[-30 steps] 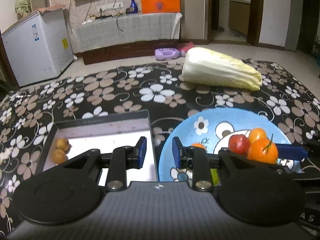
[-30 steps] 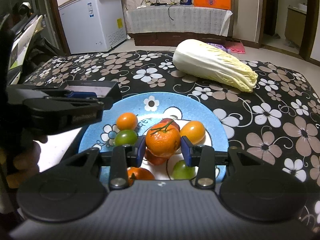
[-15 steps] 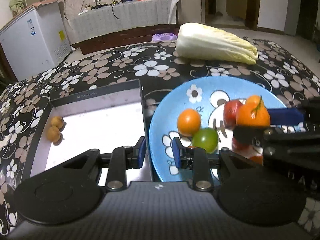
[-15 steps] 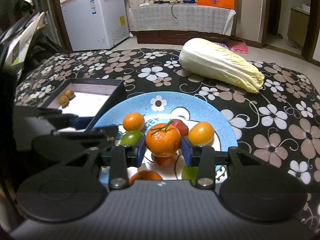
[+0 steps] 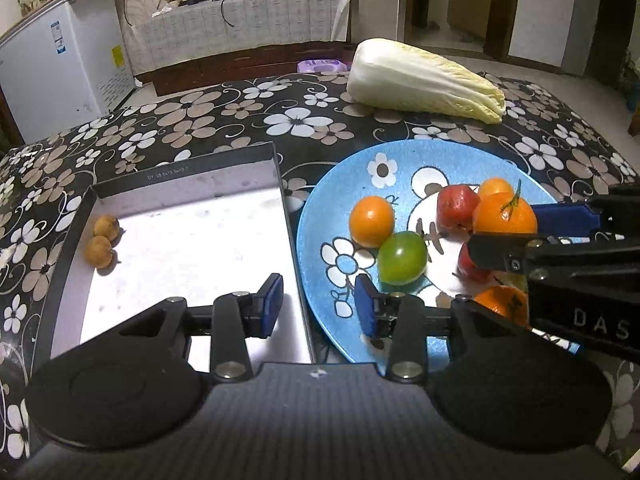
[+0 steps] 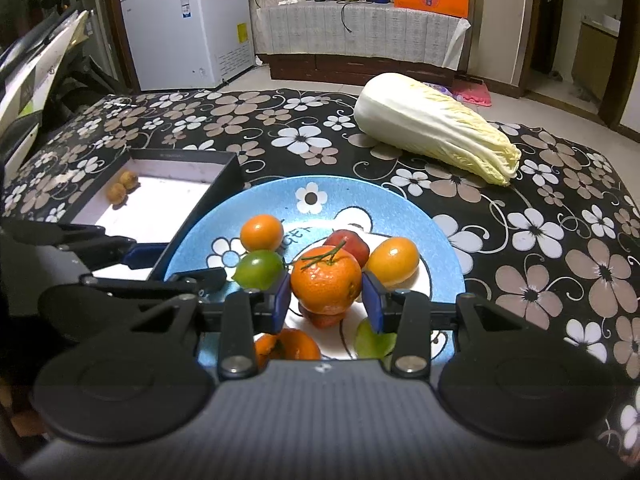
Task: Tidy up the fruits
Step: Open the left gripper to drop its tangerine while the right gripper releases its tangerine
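Observation:
A blue plate (image 5: 320, 220) holds several fruits: an orange one (image 5: 371, 221), a green one (image 5: 402, 258) and a red one (image 5: 456, 208). My right gripper (image 6: 326, 300) is shut on a stemmed mandarin (image 6: 326, 284), held just above the pile. My left gripper (image 5: 318, 306) hangs over the gap between the plate and a black box (image 5: 180, 248). Its jaws are opening with nothing between them, and the green fruit lies just beyond its right pad. Two small brown fruits (image 5: 102, 240) lie in the box's far left corner.
A napa cabbage (image 5: 424, 80) lies on the flowered cloth behind the plate. The box touches the plate's left rim. Bare cloth (image 6: 560, 260) stretches to the right of the plate. A white freezer (image 6: 188, 28) and a covered cabinet stand beyond the table.
My left gripper has come forward and down toward the plate's near-left rim, and its jaws have spread wider. The right gripper keeps the mandarin in the same spot.

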Tool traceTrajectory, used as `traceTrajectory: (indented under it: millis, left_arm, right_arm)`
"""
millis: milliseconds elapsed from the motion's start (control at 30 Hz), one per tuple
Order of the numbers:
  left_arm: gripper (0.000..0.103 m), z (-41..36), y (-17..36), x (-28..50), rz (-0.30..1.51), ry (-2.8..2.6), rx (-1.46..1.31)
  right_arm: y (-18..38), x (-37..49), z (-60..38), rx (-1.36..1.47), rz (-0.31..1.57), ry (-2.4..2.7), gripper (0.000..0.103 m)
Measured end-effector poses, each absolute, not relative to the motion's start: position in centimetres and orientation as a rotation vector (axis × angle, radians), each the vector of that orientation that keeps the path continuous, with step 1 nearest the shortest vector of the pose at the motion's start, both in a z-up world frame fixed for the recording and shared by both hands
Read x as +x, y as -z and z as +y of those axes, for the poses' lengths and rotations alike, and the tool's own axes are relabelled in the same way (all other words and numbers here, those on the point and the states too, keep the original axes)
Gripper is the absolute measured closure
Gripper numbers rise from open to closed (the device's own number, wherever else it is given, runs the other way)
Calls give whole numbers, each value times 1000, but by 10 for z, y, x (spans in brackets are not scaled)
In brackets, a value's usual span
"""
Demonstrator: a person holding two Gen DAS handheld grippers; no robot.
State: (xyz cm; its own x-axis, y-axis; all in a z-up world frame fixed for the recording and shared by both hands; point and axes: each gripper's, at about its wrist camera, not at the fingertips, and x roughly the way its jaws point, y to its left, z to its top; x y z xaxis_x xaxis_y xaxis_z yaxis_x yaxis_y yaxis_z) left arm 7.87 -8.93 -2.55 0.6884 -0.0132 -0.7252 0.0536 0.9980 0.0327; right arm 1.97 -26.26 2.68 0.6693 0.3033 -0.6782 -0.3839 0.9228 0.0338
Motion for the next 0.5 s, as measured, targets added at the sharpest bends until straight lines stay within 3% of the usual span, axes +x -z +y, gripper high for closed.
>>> traceTrajectory:
  millis: [167, 433, 500]
  left_arm:
    - [50, -87, 21, 77, 797, 40, 47]
    - [50, -73, 14, 72, 767, -28, -3]
    - [46, -63, 12, 71, 760, -60, -50]
  right_arm:
    - [-28, 17, -263, -123, 737, -391, 61]
    - [-41, 12, -267, -97, 669, -377, 60]
    - [-46, 11, -266, -83, 641, -380, 60]
